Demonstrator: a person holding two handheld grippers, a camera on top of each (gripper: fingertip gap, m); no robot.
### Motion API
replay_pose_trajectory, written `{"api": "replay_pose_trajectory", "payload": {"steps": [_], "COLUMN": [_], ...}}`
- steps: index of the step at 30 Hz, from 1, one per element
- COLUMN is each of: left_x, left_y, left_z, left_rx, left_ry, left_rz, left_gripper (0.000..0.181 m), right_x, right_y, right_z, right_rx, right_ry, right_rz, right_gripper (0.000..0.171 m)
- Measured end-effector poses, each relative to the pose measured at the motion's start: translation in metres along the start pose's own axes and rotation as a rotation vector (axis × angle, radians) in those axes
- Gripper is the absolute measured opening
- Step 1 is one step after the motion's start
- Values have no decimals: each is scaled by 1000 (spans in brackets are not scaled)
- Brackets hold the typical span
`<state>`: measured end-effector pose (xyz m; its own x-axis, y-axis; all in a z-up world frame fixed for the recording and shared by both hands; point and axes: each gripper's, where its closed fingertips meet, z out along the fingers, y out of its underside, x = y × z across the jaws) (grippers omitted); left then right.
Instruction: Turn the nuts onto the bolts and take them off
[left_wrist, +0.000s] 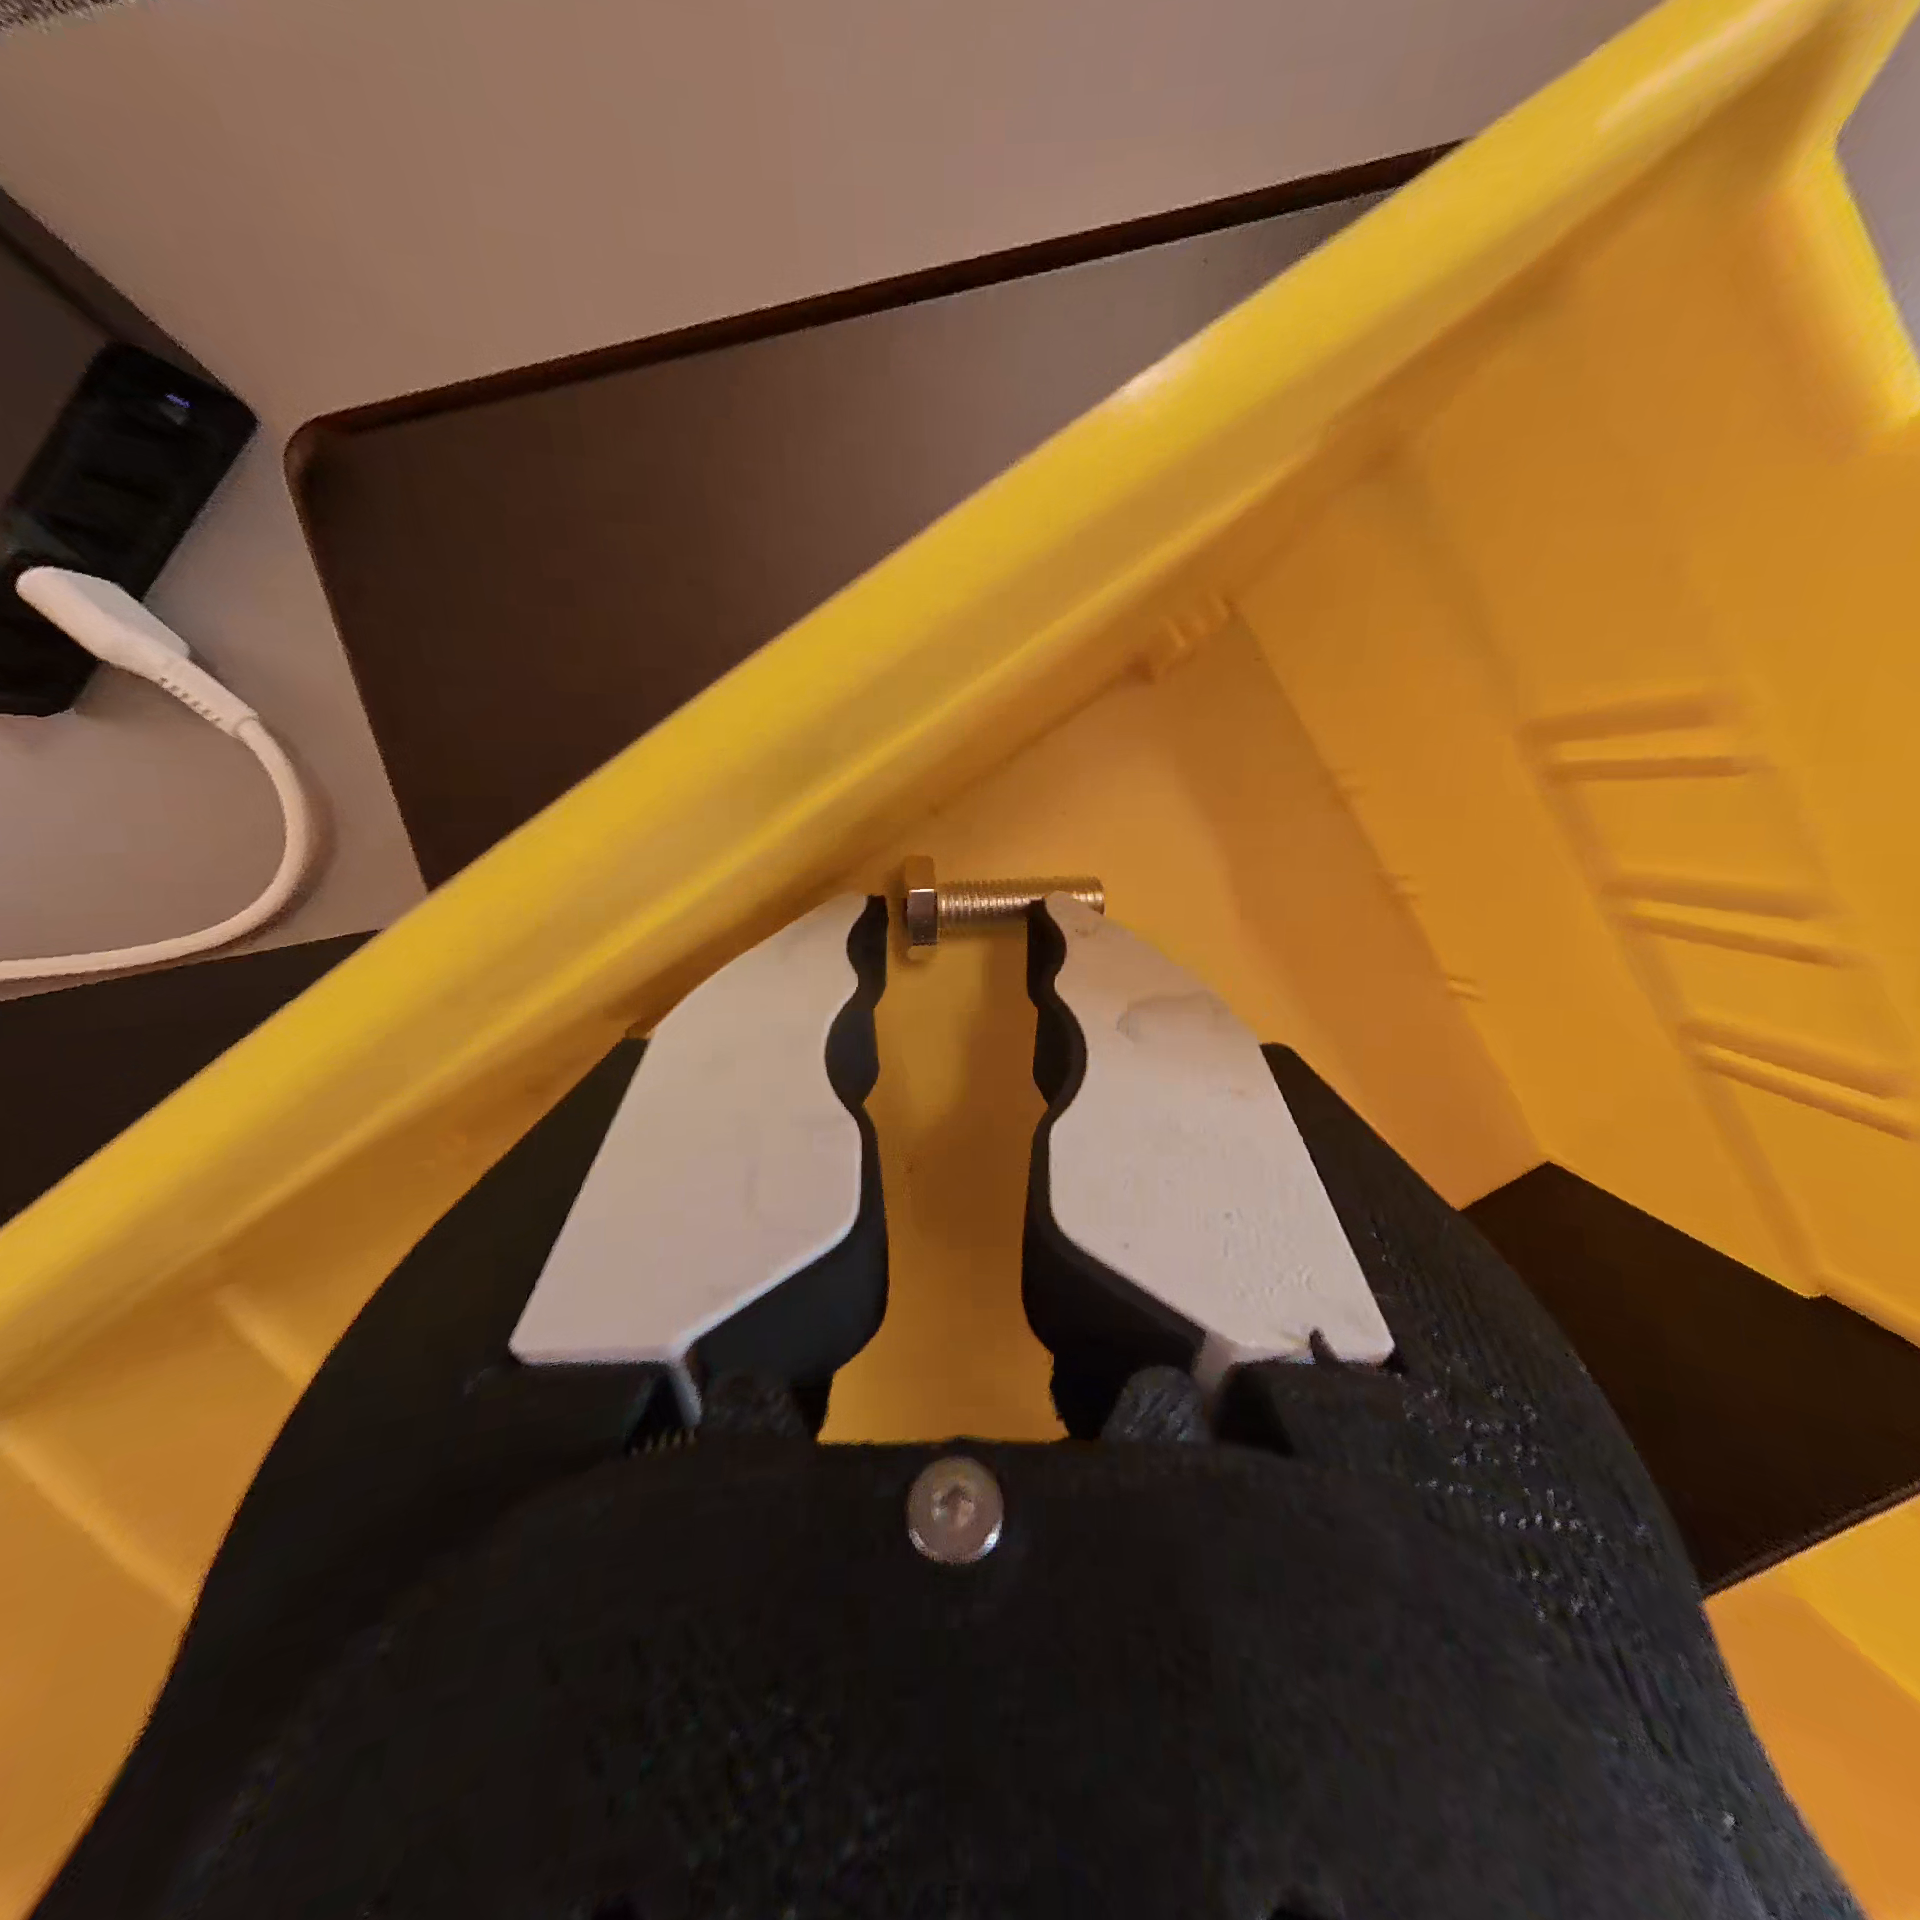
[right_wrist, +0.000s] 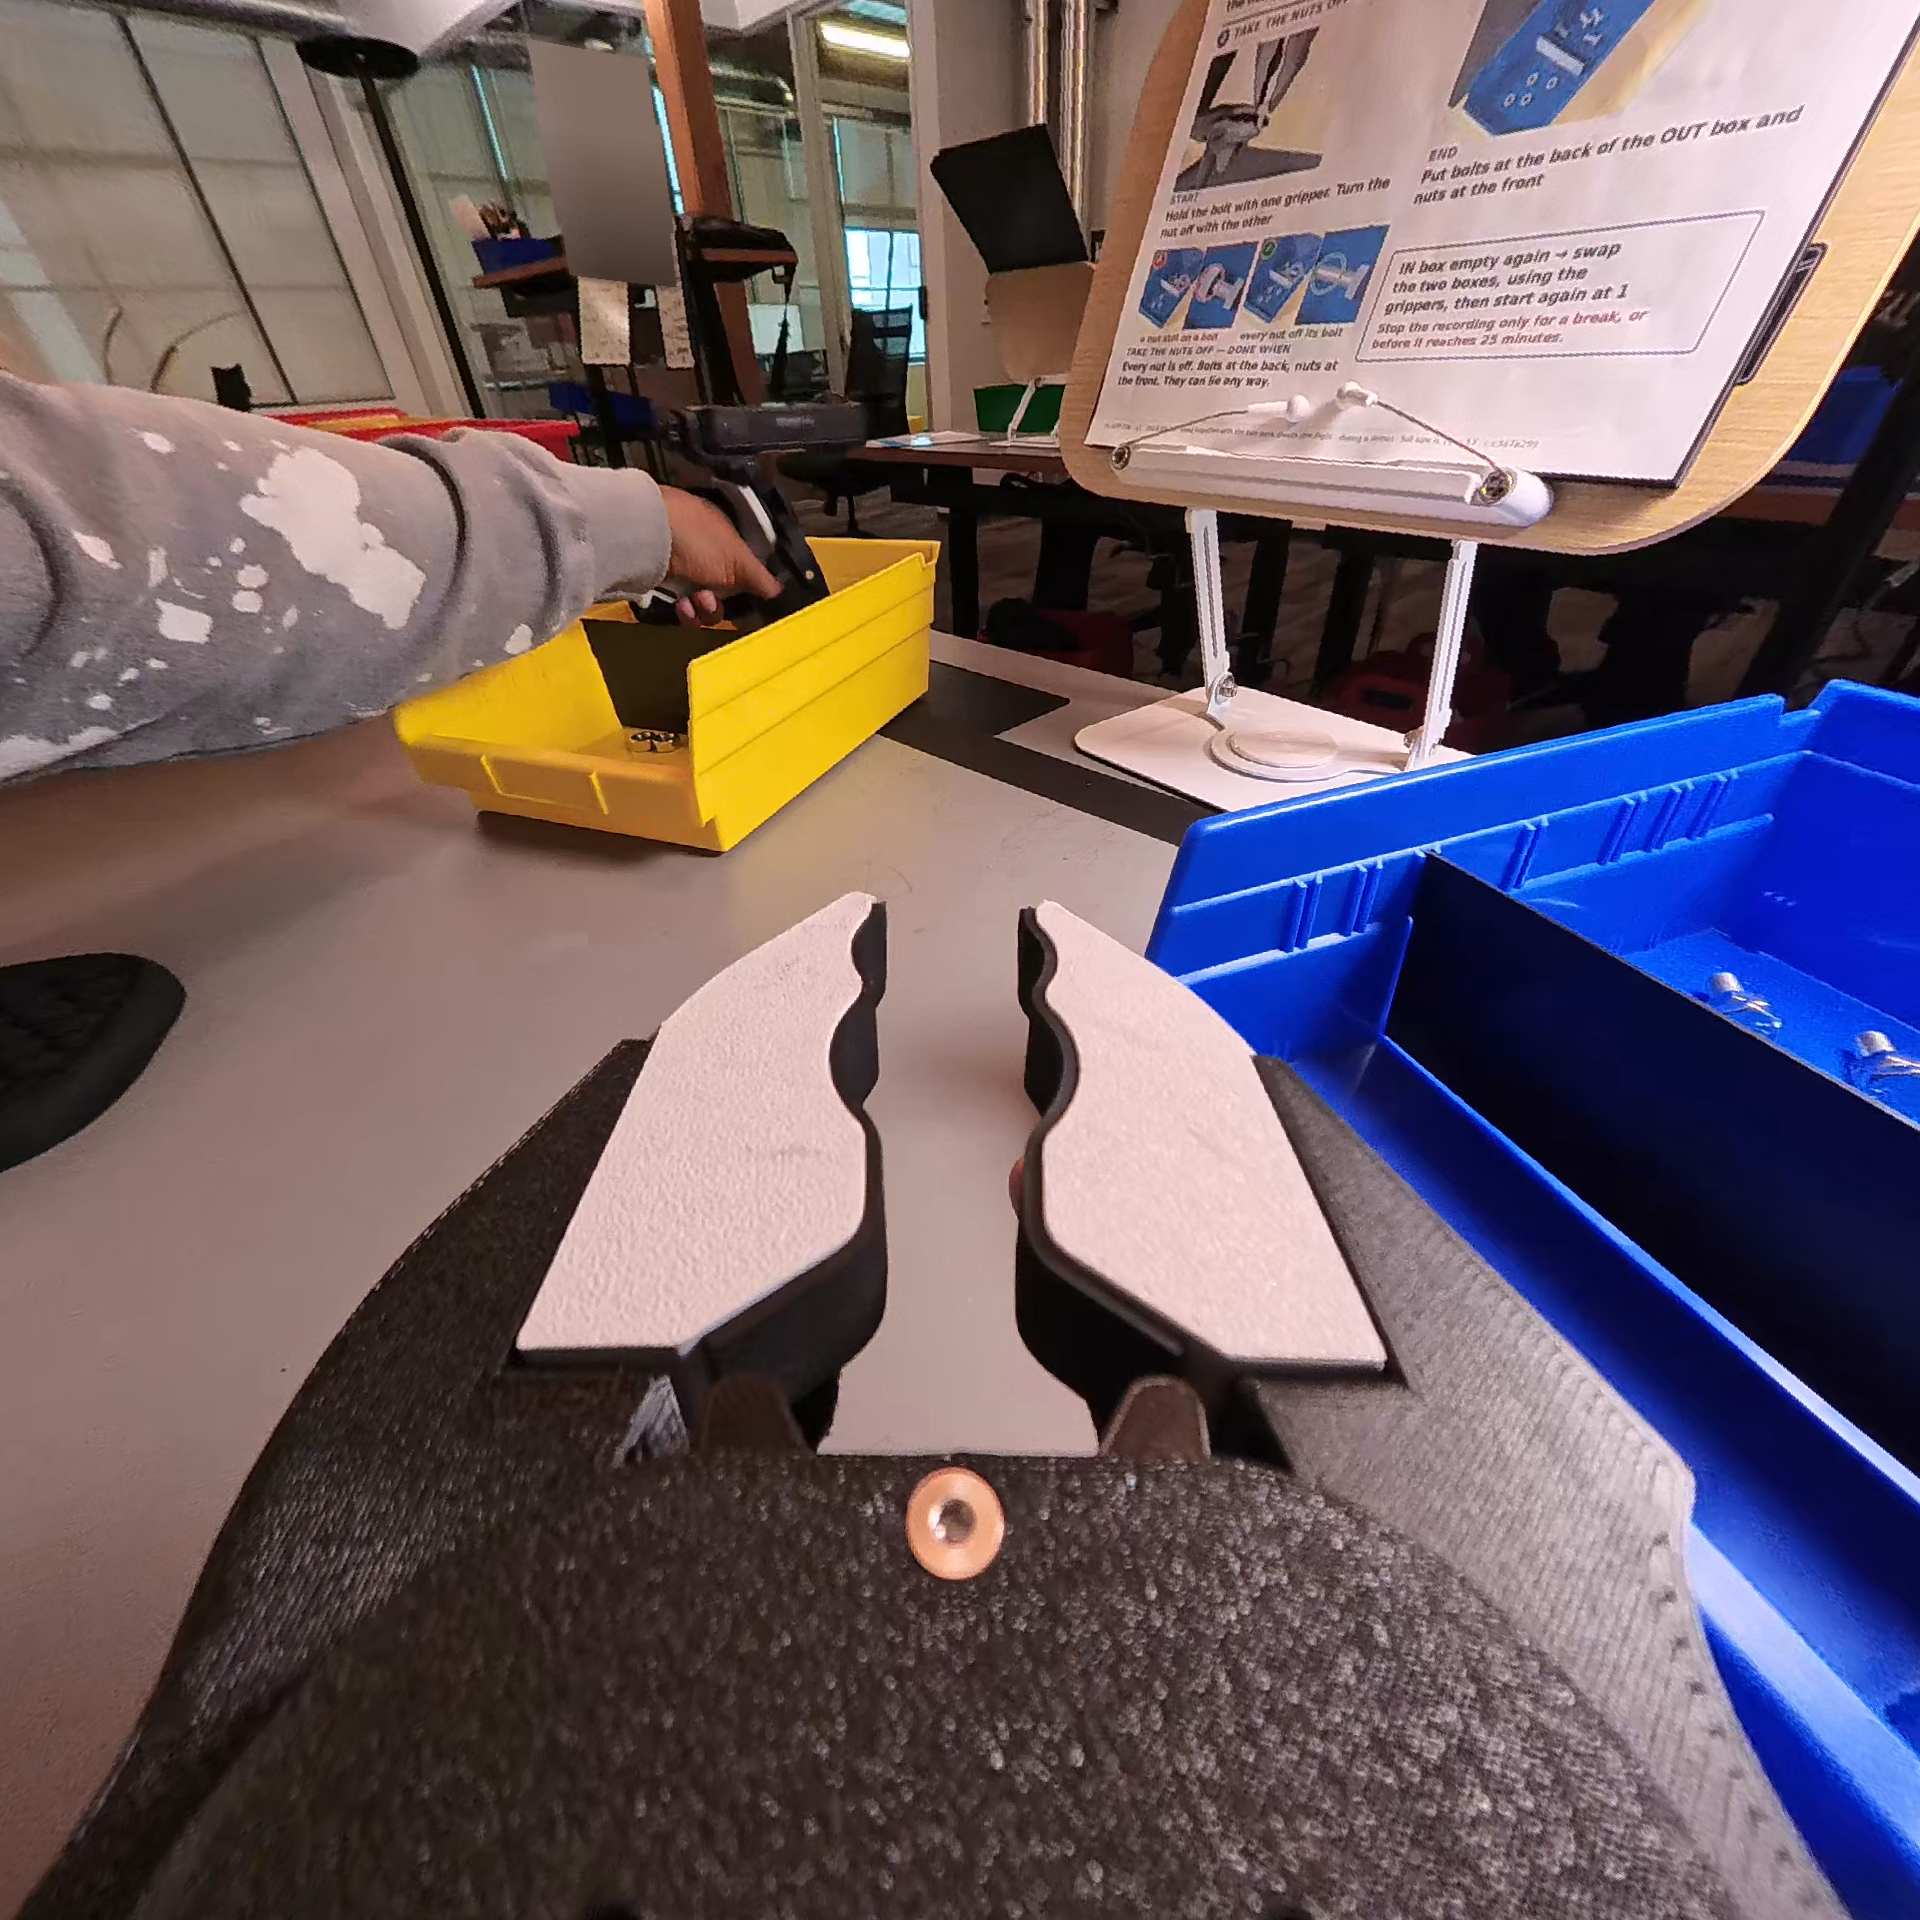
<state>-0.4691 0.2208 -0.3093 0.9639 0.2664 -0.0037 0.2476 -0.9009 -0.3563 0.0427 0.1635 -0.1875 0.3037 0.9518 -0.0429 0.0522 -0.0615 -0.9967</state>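
Left tongs (left_wrist: 961, 914) parted beside bolt (left_wrist: 1000, 902) lying crosswise, head left.

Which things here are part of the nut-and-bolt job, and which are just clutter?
Part of the job:
- bolt at the left tongs' tips, inside the yellow bin
- nuts in the yellow bin's front section
- blue bin with bolts
- right tongs, open and empty
- instruction sheet on its stand

Lying about:
- white cable
- black plug block
- black pad

We see a grey tabletop (right_wrist: 312, 935) low in frame, large windows (right_wrist: 187, 208) upper left, desks (right_wrist: 935, 457) and a wooden post (right_wrist: 707, 156) behind.
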Motion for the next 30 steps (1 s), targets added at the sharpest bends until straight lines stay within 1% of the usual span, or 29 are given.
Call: {"api": "replay_pose_trajectory", "payload": {"steps": [3,7,10,14,17,20,23,25,27,30], "left_x": [1,1,4,16,37,85,153,203,247,298], "left_y": [-3,-2,3,-11,-32,-45,-30,-4,29,79], "left_z": [2,-3,-7,-31,-71,-128,-187,-222,-252,-279], "left_rx": [1,-13,-36,71,228,432,587,647,673,660], "left_ry": [11,-8,-10,50,134,336,607,846,1092,1395], "left_rz": [-9,33,87,79,108,145,217,240,243,209], "left_gripper": [24,7,7,7,7,7,7,7,7,6], "right_x": [1,-1,-2,-4,-6,-9,-14,-20,-30,-52], "right_y": [0,-1,-1,-3,-5,-7,-9,-12,-19,-32], "right_z": [-1,-1,-1,-2,-2,-2,1,5,8,14], "right_rx": [1,2,6,13,22,34,44,52,62,85], "right_ry": [1,3,3,5,8,1,-14,-26,-54,-90], "right_rz": [-3,-15,-26,-35,-53,-83,-123,-152,-176,-280], "right_gripper": [23,22,21,20,20,20,20,21,22,23]}}
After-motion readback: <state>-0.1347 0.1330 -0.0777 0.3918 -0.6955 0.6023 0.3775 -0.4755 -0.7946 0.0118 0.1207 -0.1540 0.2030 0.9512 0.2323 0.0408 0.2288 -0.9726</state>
